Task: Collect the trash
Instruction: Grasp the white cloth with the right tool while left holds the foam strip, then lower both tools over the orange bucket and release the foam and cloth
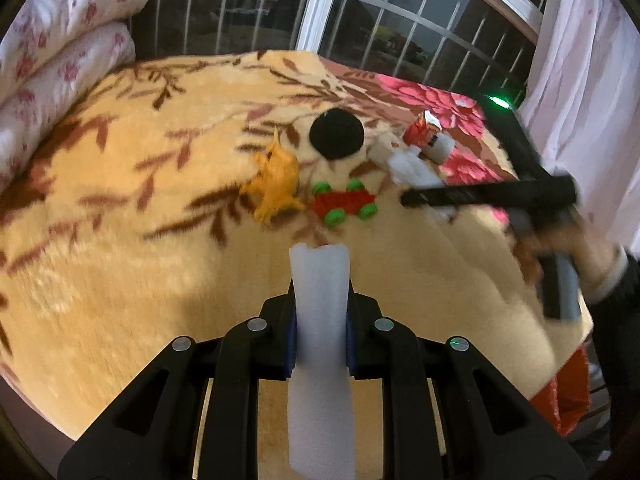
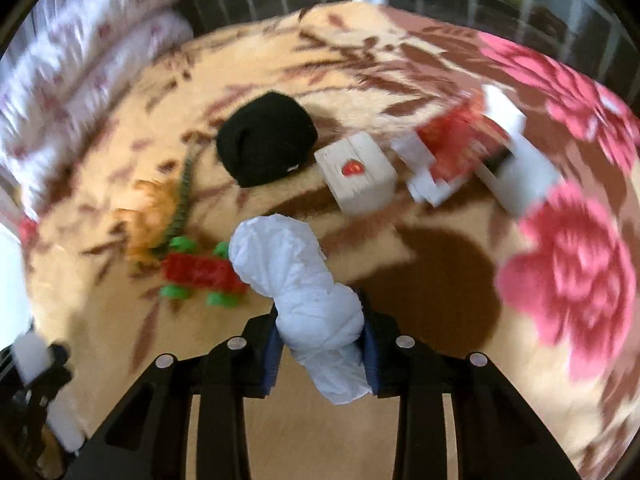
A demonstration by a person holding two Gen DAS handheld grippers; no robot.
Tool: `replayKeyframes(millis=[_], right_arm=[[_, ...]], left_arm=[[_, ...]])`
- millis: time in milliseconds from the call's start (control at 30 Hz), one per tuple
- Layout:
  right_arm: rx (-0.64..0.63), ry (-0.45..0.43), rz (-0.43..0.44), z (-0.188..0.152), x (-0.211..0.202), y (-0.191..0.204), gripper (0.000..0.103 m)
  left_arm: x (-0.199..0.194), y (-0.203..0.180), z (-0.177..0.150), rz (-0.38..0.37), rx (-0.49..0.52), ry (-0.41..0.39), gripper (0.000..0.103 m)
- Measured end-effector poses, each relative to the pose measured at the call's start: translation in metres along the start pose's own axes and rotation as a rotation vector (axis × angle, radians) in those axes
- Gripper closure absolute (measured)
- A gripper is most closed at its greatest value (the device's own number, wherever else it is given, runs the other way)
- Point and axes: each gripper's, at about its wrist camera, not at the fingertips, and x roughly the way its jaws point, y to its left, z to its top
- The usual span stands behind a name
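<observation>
My left gripper (image 1: 320,304) is shut on a white foam strip (image 1: 320,276) that stands up between its pads, above the yellow leaf-patterned blanket (image 1: 140,220). My right gripper (image 2: 320,324) is shut on a crumpled white tissue wad (image 2: 292,264), held above the blanket. In the left wrist view the right gripper (image 1: 416,197) shows blurred at the right, a person's hand (image 1: 592,256) behind it. More litter lies beyond: a small white box with a red logo (image 2: 358,172), a red and white torn carton (image 2: 448,148) and a white box (image 2: 516,176).
A black knitted cap (image 1: 338,132), an orange toy dinosaur (image 1: 276,184) and a red toy car with green wheels (image 1: 344,202) lie mid-bed. Folded floral quilts (image 1: 60,60) are stacked at the left. A barred window (image 1: 320,8) and a pale curtain (image 1: 580,60) stand behind.
</observation>
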Motion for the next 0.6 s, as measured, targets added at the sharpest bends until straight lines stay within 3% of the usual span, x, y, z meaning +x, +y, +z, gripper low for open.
replayKeyframes(millis=[133, 233, 600], right_arm=[[0.027, -0.112, -0.079, -0.036, -0.029, 0.001, 0.07], [0.032, -0.213, -0.056, -0.079, -0.065, 0.011, 0.07], [0.116, -0.378, -0.035, -0.194, -0.131, 0.05, 0.069]], left_arm=[[0.0, -0.016, 0.012, 0.09, 0.056, -0.042, 0.086], [-0.007, -0.025, 0.013, 0.127, 0.086, -0.073, 0.086], [-0.041, -0.065, -0.021, 0.13, 0.185, -0.121, 0.086]])
